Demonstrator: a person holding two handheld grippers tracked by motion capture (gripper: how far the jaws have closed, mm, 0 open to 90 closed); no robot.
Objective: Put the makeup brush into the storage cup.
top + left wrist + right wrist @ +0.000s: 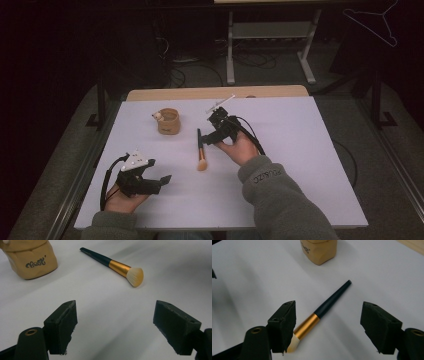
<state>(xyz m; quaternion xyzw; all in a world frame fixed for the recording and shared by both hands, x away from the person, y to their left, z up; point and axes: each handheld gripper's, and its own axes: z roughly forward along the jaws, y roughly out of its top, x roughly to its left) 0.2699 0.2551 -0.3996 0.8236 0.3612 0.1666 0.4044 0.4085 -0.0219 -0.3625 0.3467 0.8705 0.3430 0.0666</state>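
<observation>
hovering right claw (328,325) open over brush (329,303)

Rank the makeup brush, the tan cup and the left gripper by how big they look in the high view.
1. left gripper, the largest
2. makeup brush, longest but thin
3. tan cup, shorter but bulkier; it sits farther from the camera, so ranks two and three are unsure.

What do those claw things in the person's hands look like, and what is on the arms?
Both are black with two chunky black jaws. The left gripper has a grey three-cornered plate on top; a black cable loops from it. The right gripper trails one too. The sleeves are grey-green; one cuff carries lettering.
</observation>
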